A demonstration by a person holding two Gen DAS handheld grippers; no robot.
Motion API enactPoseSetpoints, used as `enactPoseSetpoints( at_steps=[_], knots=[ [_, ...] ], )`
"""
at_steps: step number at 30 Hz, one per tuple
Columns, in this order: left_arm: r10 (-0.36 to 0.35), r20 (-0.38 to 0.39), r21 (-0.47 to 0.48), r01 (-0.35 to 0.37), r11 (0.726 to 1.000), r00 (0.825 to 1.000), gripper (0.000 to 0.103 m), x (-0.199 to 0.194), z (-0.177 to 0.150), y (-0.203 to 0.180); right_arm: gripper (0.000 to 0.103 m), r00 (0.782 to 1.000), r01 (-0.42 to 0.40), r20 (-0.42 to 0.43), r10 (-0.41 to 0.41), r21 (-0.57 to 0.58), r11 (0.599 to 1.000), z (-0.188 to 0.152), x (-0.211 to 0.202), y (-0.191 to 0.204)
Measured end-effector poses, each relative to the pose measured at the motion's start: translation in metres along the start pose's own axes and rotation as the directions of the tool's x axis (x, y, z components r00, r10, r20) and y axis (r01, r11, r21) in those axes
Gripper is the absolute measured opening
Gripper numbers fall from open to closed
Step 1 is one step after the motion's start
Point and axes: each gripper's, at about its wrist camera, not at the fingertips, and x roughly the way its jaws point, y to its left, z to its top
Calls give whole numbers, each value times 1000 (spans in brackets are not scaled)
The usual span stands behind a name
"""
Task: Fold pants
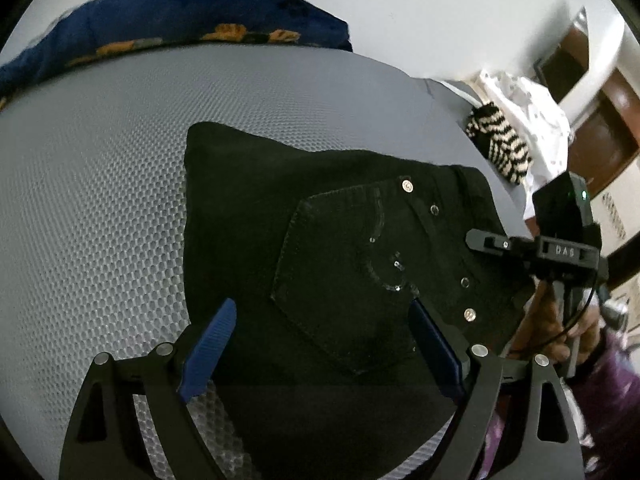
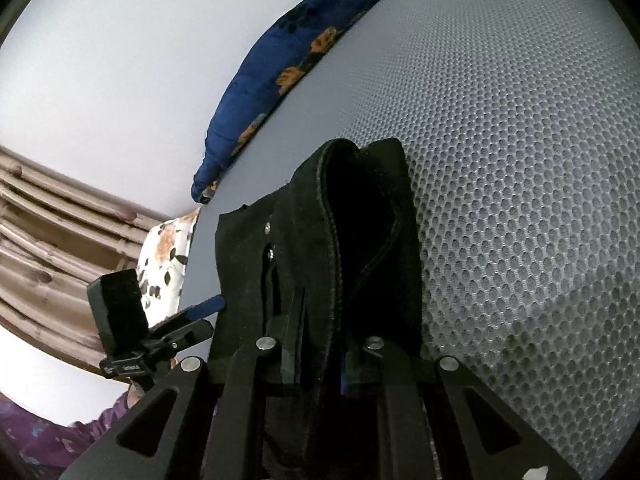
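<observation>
Black pants (image 1: pixel 320 220) lie folded on a grey mesh surface (image 1: pixel 100 200), back pocket and metal rivets facing up. My left gripper (image 1: pixel 323 304) hovers open just over the near edge of the pants, its blue fingers (image 1: pixel 216 344) spread wide with nothing pinched. In the right wrist view my right gripper (image 2: pixel 320 340) is shut on a thick fold of the pants (image 2: pixel 360 220), which rises as a loop ahead of the jaws and hides the fingertips. The right gripper's body (image 1: pixel 560 240) shows at the right edge of the pants, held by a hand (image 1: pixel 548 320).
A dark blue floral quilt (image 1: pixel 180 20) lies along the far edge of the surface. A black-and-white striped cloth (image 1: pixel 500 144) and a white garment (image 1: pixel 532 120) sit off the right side. A floral pillow (image 2: pixel 168 252) and brown curtains (image 2: pixel 48 240) are beyond the left edge.
</observation>
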Motion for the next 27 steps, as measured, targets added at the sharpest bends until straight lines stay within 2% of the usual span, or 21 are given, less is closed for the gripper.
enactPoseSetpoints(
  at_steps=[6,13,16,19,23,25,27],
  knots=[
    [13,13,8,-13,1000,1000,88,4,-2,-4,19,1000,-15,15,15,-12,1000,-8,-3,-7],
    [15,34,-5,-15,1000,999,88,-2,-7,7,31,998,55,45,-54,-37,998,-22,-20,1],
    [22,51,20,-23,1000,998,88,-2,-14,10,34,995,76,64,-73,-38,996,-33,-27,0],
    [60,65,91,-66,994,996,88,5,-23,3,34,993,95,78,-91,-51,994,-41,-28,2],
    [146,81,191,-159,969,986,88,4,-32,-11,35,982,180,71,-174,-98,979,-41,-25,18],
    [144,89,183,-158,970,986,88,-1,-32,-10,42,975,219,69,-213,-101,971,-40,-26,26],
    [140,105,154,-155,976,985,88,-9,-31,-6,47,961,265,103,-256,-92,960,-39,-33,37]
  ],
)
